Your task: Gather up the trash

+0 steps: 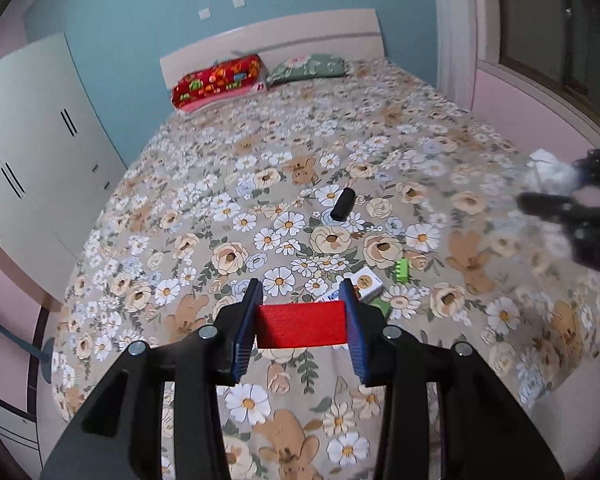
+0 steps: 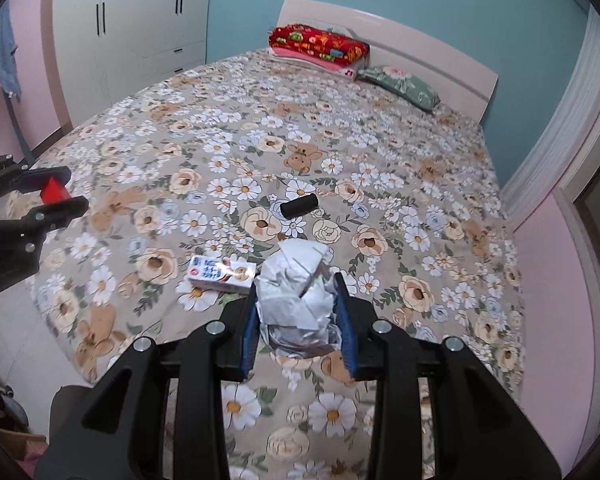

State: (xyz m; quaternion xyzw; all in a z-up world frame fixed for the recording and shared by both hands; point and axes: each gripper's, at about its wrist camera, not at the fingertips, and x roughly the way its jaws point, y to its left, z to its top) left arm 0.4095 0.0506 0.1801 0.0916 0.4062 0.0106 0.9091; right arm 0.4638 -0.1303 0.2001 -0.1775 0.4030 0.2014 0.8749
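You've got both loads up off the bed (image 1: pixel 228 184): left tool (image 1: pixel 302 312) clamped on red block (image 1: pixel 302 325), right tool (image 2: pixel 296 312) pinching crumpled paper wad (image 2: pixel 296 300). Next, I'd say: carry both to a bin; none in view. Carton (image 2: pixel 222 274), black roll (image 2: pixel 299 205) left.
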